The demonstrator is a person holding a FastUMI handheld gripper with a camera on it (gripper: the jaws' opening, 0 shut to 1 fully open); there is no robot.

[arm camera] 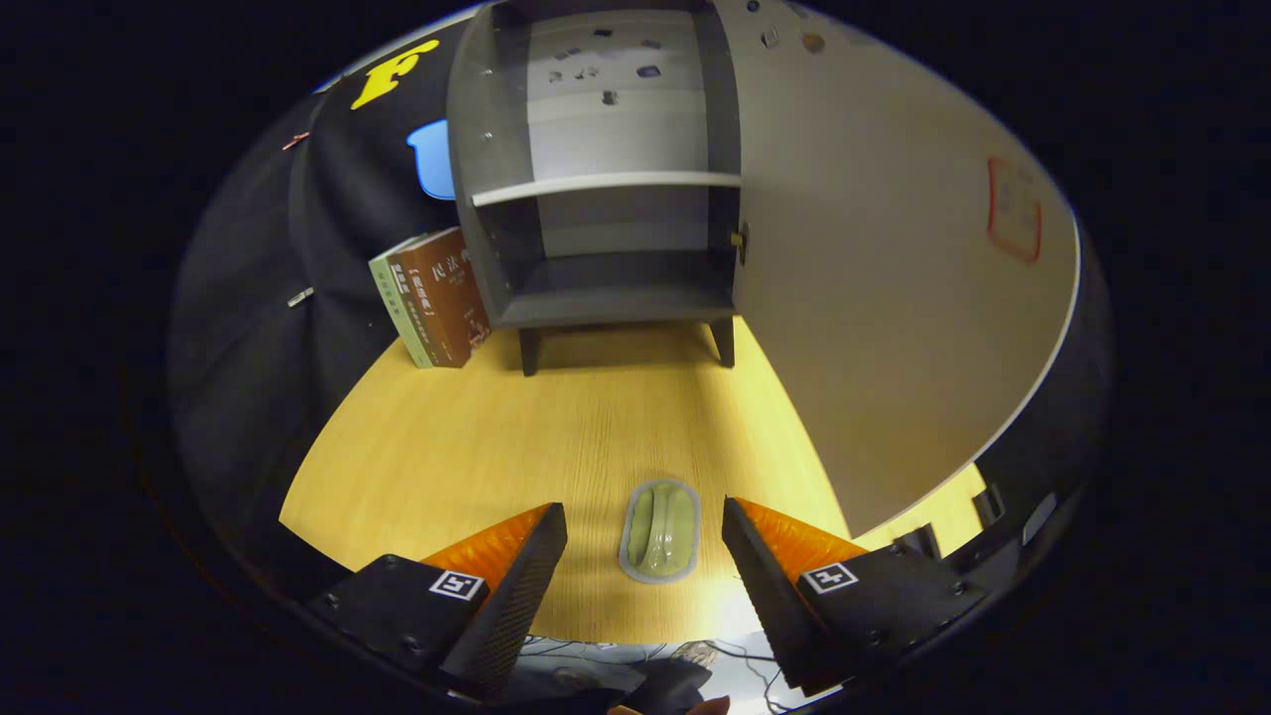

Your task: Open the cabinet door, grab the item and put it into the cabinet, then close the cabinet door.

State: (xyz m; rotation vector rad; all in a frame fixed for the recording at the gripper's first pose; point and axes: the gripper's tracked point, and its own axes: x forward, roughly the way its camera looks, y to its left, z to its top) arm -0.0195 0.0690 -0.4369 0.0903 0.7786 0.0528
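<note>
Door open; item not yet grasped, placement and closing remain.
The green oblong item (659,530) lies on the wooden table (477,437) at lower centre, between the fingers of the gripper (645,536), which stand apart and clear of it. At upper centre, the cabinet (596,199) shows both compartments empty; its door (894,298) swings right. Books (437,298) lean at its left.
</note>
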